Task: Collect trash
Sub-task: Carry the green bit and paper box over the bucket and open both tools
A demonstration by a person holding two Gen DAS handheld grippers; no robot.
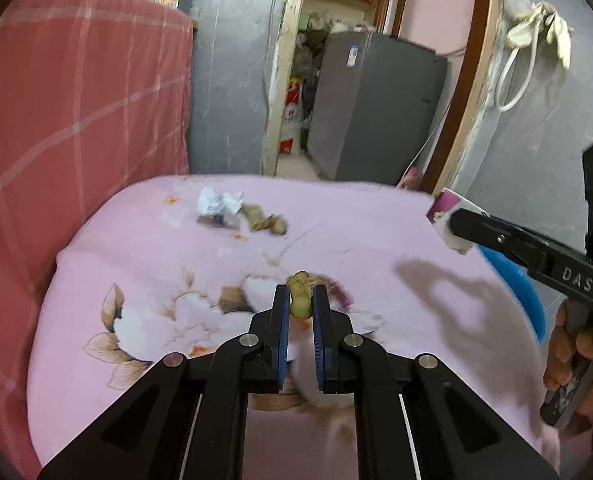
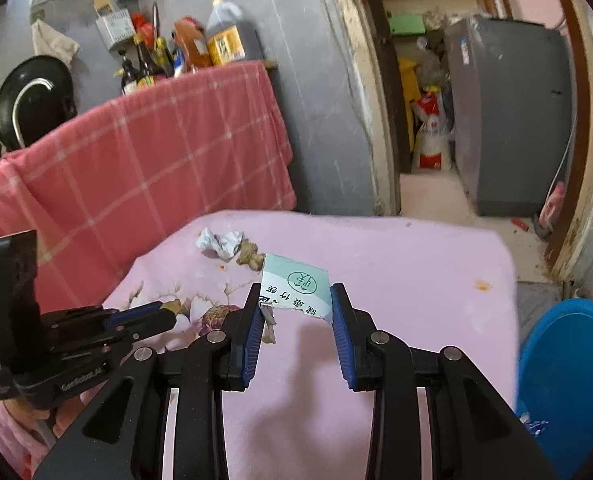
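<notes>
My left gripper (image 1: 301, 294) is shut on a small yellowish scrap of peel (image 1: 299, 296), held above the pink flowered cloth (image 1: 144, 248). The right gripper (image 2: 296, 300) is shut on a pale green and white paper packet (image 2: 296, 286), lifted off the cloth; in the left wrist view that packet (image 1: 444, 208) shows at the right gripper's tip (image 1: 462, 224). A crumpled white paper ball (image 1: 218, 204) and brownish peel bits (image 1: 266, 222) lie at the cloth's far side; in the right wrist view, the paper ball (image 2: 220, 242) and peel bits (image 2: 248, 258) sit beyond the packet. The left gripper (image 2: 164, 312) shows at the left of the right wrist view.
A blue plastic bin (image 2: 568, 364) stands off the right edge of the cloth, its rim (image 1: 524, 292) also visible behind the right gripper. A red checked cloth (image 2: 136, 160) covers a higher surface on the left, with bottles (image 2: 192, 48) behind. A grey fridge (image 2: 508, 112) stands beyond the doorway.
</notes>
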